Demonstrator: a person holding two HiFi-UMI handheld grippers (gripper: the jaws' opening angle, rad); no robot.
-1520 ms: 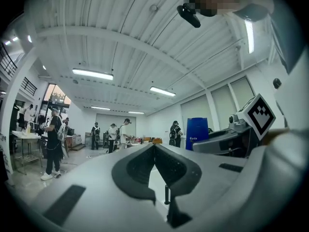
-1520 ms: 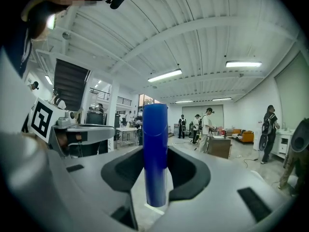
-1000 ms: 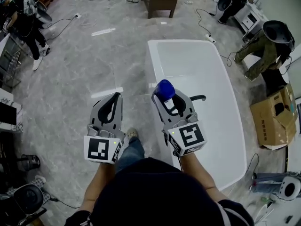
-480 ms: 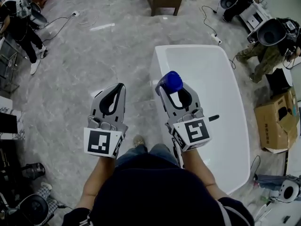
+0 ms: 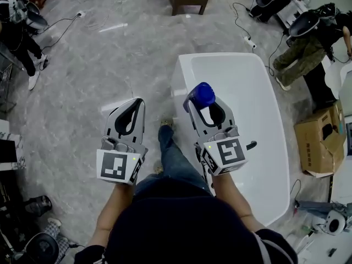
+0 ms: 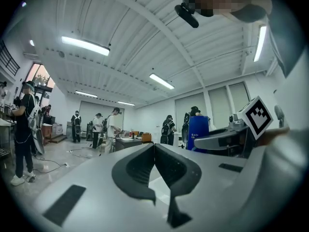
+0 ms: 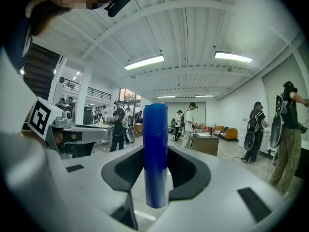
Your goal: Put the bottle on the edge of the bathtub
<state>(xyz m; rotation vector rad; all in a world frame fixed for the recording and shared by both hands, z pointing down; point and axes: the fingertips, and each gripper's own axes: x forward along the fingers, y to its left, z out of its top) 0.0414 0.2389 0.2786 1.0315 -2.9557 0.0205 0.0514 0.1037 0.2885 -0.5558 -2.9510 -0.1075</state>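
Blue bottle (image 5: 199,95) is upright mid-frame over the white bathtub's (image 5: 220,57) left side, clamped around its middle by the right gripper (image 5: 204,110), probably light, stiff, slick plastic, while the left gripper (image 5: 131,111) is closed on nothing.

Bright, even light from ceiling strip lamps (image 6: 86,45); glare streaks the floor (image 5: 113,27) at eleven o'clock; gripper views bulge fisheye, corners black.

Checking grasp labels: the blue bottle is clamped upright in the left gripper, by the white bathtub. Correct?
No. The blue bottle is clamped upright in the right gripper, not the left, by the white bathtub; the right gripper view shows it.
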